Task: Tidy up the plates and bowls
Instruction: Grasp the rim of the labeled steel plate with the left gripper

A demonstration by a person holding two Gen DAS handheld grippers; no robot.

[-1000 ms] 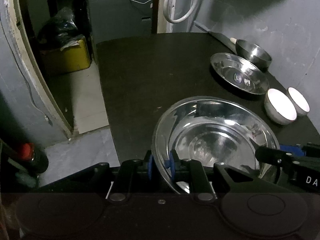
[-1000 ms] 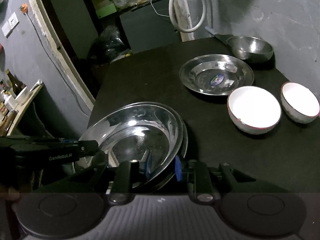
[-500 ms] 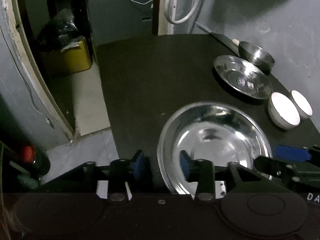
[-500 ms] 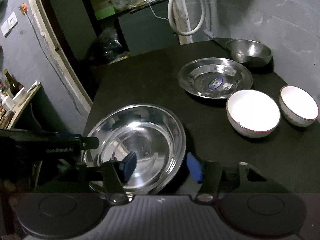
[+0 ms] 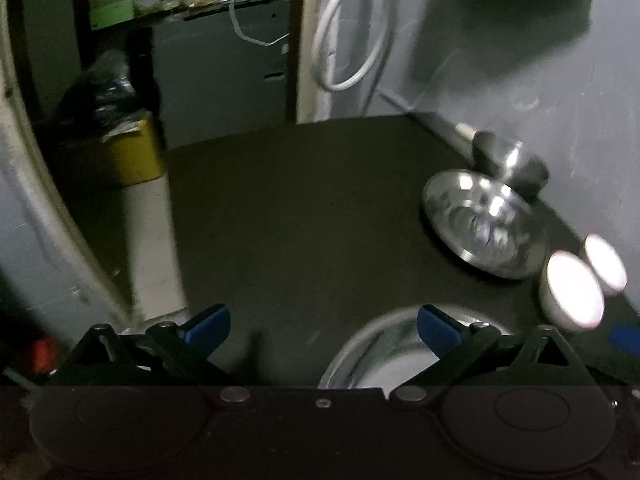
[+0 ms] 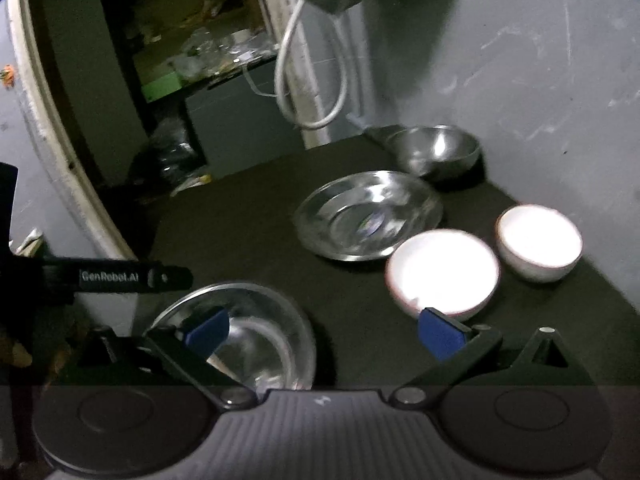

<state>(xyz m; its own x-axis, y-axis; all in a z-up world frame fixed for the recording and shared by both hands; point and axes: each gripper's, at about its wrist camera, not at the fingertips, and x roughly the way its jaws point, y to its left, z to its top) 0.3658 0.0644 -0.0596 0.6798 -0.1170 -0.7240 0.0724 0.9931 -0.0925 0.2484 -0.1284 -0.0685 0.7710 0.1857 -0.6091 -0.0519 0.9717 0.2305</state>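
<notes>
Silver steel plates [image 6: 368, 216], white bowls [image 6: 442, 270], black table [image 5: 300, 208], blue jaws

Opening tongs [image 5: 322, 326] above steel plate [image 5: 384, 354]

A polished, mirror-bright metal finish is shown by the large steel plate [image 6: 240, 336], the smaller steel plate [image 6: 368, 216] and the steel bowl [image 6: 436, 152]. The two white bowls [image 6: 442, 272] are seen as smooth and glossy, seemingly ceramic. The table [image 5: 300, 208] is covered in a dark, matt surface, and the grey wall [image 6: 540, 80] looks rough and scuffed.
</notes>
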